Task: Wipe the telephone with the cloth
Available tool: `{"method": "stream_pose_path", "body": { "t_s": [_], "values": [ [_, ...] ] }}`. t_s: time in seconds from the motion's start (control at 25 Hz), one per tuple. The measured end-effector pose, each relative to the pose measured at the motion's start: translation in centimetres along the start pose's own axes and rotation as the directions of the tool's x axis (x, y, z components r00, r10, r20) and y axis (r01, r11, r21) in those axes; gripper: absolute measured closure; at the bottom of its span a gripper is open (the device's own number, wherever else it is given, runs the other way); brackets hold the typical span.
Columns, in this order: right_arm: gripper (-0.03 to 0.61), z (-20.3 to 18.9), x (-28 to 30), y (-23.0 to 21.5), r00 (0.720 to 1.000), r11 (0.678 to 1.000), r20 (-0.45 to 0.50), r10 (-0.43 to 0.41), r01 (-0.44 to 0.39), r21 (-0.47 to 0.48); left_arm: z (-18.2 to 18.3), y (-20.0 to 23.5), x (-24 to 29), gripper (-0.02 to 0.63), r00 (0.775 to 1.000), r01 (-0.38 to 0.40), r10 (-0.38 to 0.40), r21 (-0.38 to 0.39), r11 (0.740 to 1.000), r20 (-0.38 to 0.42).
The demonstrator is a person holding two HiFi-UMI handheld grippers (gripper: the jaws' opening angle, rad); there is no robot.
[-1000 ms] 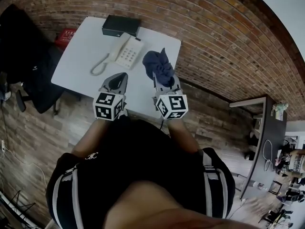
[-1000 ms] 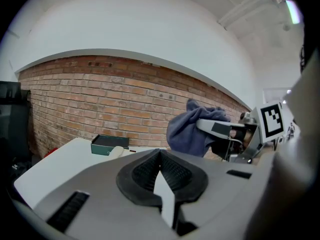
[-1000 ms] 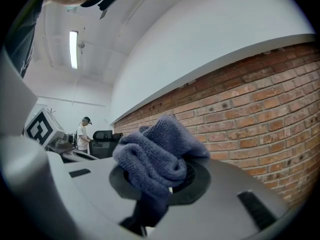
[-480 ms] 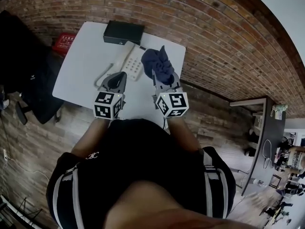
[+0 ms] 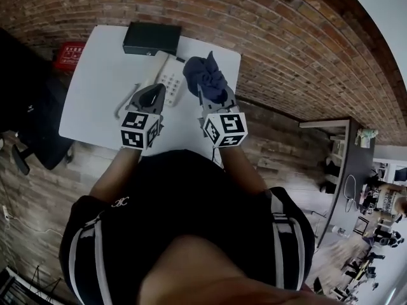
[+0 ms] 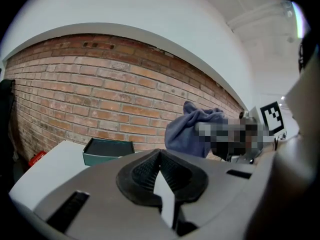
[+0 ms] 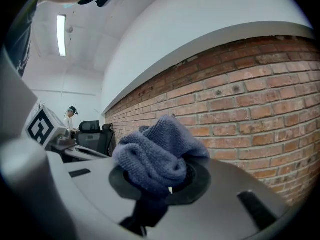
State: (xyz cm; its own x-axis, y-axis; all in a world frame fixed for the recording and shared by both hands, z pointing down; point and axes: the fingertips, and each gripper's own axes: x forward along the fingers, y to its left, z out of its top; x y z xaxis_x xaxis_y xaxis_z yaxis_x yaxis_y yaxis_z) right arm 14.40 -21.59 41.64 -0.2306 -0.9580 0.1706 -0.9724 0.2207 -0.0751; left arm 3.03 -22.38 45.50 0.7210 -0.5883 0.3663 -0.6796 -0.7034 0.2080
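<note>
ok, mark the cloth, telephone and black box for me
cloth (image 5: 205, 78): head view, middle of the bunched fabric.
telephone (image 5: 170, 76): head view, on the keypad.
black box (image 5: 151, 38): head view, centre of its top face.

The left hand-held gripper (image 5: 154, 91) covers the near part of the telephone (image 5: 168, 75), so only some of it shows. The cloth (image 5: 205, 75) bunches over the tips of the right hand-held gripper (image 5: 207, 95) and hides them. Far out to the left of the left hand-held gripper, a red thing (image 5: 68, 52) sits half behind the bench (image 5: 95, 100) edge. A person (image 7: 70, 119) far off in the right gripper view is too small to make out.
</note>
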Motion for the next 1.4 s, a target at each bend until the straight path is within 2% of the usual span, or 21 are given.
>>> {"method": "stream_pose_path", "body": {
  "t_s": [0.2, 0.6, 0.88, 1.04, 1.28, 1.4],
  "values": [
    [0.523, -1.3, 1.3, -1.2, 0.997, 0.998, -0.048, 0.063, -0.064, -0.029, -1.7, -0.3, 0.8, 0.621, 0.998, -0.055, 0.054, -0.083, 0.995, -0.025],
    [0.523, -3.7, 4.8, -2.1, 0.988, 0.993, -0.098, 0.120, -0.120, 0.005, -3.0, 1.0, 0.4, 0.621, 0.987, -0.151, 0.144, -0.101, 0.983, -0.074],
    [0.523, -5.6, 8.2, -1.9, 0.981, 0.991, -0.137, 0.135, -0.136, 0.007, -3.6, 2.2, 0.0, 0.621, 0.981, -0.179, 0.169, -0.109, 0.978, -0.096],
    [0.523, -6.9, 10.8, -1.8, 0.975, 0.988, -0.162, 0.154, -0.148, 0.051, -3.9, 3.5, -0.4, 0.621, 0.977, -0.197, 0.187, -0.108, 0.974, -0.103],
    [0.523, -9.2, 14.9, -2.1, 0.960, 0.990, -0.244, 0.137, -0.127, 0.055, -4.5, 5.0, -1.1, 0.621, 0.975, -0.203, 0.190, -0.112, 0.973, -0.116],
    [0.523, -9.2, 16.5, -2.0, 0.961, 0.991, -0.243, 0.130, -0.124, 0.042, -4.8, 6.0, -1.4, 0.621, 0.974, -0.205, 0.191, -0.111, 0.972, -0.124]
  ]
}}
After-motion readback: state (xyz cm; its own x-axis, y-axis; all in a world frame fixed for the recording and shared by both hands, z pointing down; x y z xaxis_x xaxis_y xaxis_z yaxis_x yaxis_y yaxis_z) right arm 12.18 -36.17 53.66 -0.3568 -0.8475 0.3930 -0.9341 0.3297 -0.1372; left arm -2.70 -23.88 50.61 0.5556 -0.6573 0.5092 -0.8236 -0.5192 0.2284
